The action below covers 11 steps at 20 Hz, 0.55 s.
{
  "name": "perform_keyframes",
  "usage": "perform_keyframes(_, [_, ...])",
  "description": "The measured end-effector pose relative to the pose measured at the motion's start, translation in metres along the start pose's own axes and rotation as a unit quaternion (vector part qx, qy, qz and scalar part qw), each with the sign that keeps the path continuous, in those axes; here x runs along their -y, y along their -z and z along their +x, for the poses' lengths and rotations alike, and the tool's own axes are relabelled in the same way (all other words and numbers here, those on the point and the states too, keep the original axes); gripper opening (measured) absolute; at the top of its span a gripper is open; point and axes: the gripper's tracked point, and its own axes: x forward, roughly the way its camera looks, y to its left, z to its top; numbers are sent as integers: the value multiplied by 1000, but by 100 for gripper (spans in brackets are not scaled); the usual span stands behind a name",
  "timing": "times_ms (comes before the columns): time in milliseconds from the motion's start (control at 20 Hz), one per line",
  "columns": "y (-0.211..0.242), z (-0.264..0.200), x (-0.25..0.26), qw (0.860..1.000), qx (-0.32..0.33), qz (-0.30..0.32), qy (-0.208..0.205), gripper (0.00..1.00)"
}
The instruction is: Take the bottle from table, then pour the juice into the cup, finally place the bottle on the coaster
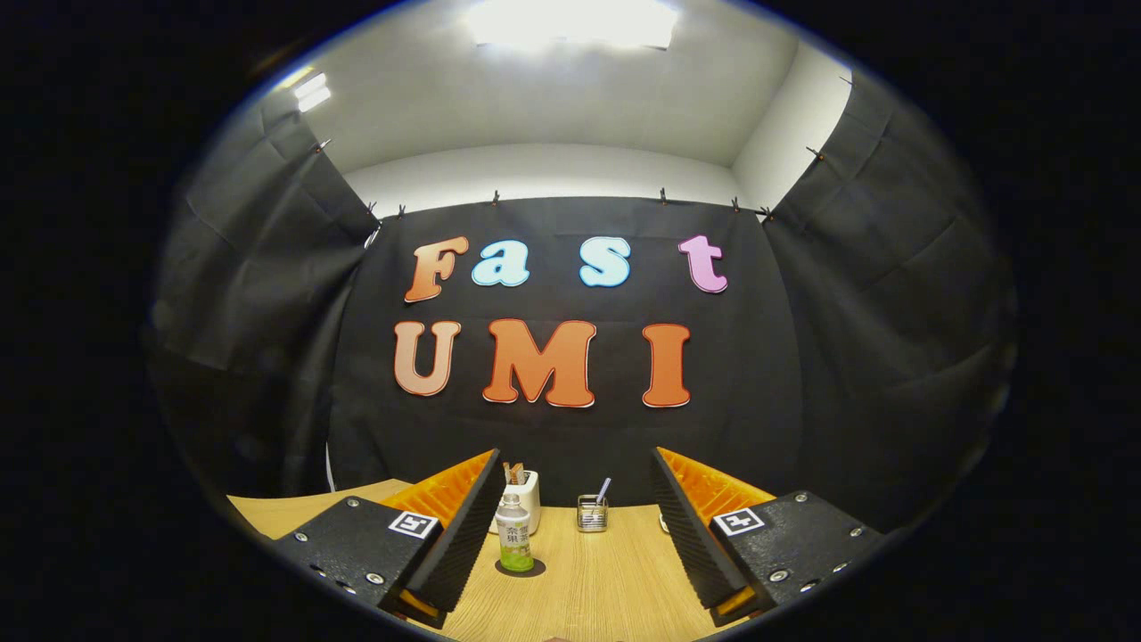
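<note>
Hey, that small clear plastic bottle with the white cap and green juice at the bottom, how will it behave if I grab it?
The small clear plastic bottle looks tall and narrow, so a nudge probably tips it. Little juice shows, so it's likely light. The open gripper fingers flank it.

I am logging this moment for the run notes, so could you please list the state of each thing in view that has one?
gripper: open, fingers spread wide, holding nothing.
bottle: upright, capped, standing on the coaster, just ahead of the fingers, untouched.
glass cup: upright beyond the fingers, a straw-like stick in it; contents too small to tell.
white holder: upright behind the bottle, sticks standing in it.
</note>
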Motion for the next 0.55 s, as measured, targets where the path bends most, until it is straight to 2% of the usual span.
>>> perform_keyframes(550, [1,-1,-1,1000,0,1,-2,96])
